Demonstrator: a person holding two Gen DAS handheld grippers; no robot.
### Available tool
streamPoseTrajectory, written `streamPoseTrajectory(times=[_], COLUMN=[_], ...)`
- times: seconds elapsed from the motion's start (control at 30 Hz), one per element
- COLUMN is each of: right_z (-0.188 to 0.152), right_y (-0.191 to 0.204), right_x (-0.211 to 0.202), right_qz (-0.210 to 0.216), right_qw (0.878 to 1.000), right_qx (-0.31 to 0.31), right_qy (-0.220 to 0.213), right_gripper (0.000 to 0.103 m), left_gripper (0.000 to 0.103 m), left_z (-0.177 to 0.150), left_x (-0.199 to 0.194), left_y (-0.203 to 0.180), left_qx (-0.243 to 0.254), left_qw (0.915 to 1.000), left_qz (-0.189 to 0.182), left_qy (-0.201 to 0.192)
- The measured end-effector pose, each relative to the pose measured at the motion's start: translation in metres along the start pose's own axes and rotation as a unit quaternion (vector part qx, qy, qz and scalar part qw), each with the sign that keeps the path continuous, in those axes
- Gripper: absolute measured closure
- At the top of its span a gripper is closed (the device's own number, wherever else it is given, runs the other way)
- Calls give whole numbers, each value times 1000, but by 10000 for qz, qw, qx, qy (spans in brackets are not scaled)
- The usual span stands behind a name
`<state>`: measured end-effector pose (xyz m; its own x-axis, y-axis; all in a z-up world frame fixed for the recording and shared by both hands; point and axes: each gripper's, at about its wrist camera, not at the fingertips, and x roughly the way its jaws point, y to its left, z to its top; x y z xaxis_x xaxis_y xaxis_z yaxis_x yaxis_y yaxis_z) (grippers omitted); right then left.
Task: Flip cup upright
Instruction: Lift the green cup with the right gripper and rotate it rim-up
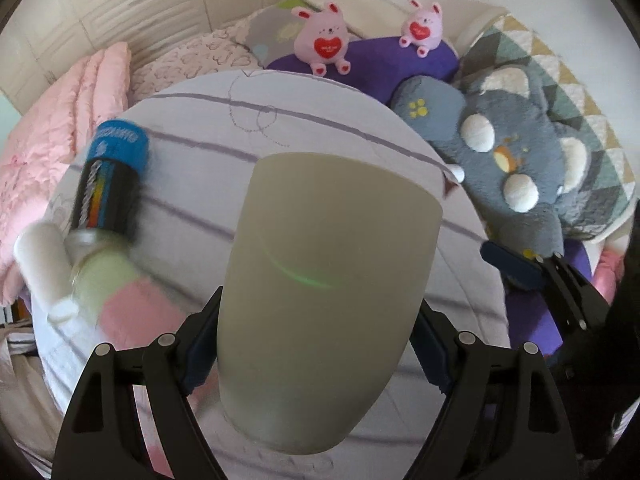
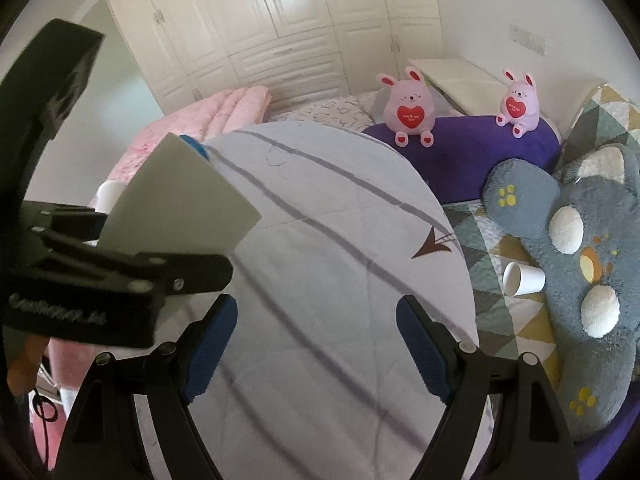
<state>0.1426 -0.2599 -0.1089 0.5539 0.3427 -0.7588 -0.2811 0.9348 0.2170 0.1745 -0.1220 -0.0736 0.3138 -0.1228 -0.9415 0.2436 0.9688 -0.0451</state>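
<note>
A pale grey-green cup (image 1: 324, 292) fills the middle of the left wrist view, its narrow base near the camera and its wide end pointing away. My left gripper (image 1: 316, 344) is shut on the cup, one blue pad on each side, and holds it above the round table (image 1: 192, 168). In the right wrist view the same cup (image 2: 180, 196) shows tilted at the left, held in the left gripper (image 2: 132, 256). My right gripper (image 2: 316, 344) is open and empty above the table (image 2: 320, 240).
A black and blue can (image 1: 112, 176), a glass jar (image 1: 96, 268) and a white object (image 1: 40, 264) lie at the table's left side. A white paper cup (image 2: 522, 278) lies on the quilt to the right. Plush toys and pillows crowd the bed behind.
</note>
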Motion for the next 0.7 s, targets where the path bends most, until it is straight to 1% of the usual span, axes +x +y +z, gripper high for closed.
streamPoseTrajectory(times=[0.1,0.2,0.3,0.37,0.47,0.57,0.63,0.7], right_z=[-9,-21,-30,-37,-44,-50,-53,-56], right_y=[9,19,28,37,49,59,65,68], right_x=[-13,-22,-27,-29,-31,-27,-26,-25], right_qz=[-68,-132,-89,-59,-203,-427,-425,-519], right_qw=[9999,9997,9996,9992,9977,9946,9931,9916], right_qx=[-110,-192,-245,-323,-587,-843,-956,-1054], right_qy=[-33,40,131,223,256,429,533,542], right_gripper=[20,20,20,20,20,20,20,20], left_gripper=[19,19,19,19,19,19,19,19], left_z=[-25,-49,-75,-92,-112,-125,-132,-136], left_x=[-18,-31,-39,-43,-44,-38,-31,-20], left_y=[1,3,8,14,23,35,42,46], left_qx=[-130,-248,-395,-562,-678,-903,-1055,-1193], left_qw=[9999,9996,9991,9983,9976,9958,9942,9923], left_qz=[-69,-62,32,-25,-52,-96,-192,-300], left_qy=[-57,-99,-120,-163,-158,-70,4,114])
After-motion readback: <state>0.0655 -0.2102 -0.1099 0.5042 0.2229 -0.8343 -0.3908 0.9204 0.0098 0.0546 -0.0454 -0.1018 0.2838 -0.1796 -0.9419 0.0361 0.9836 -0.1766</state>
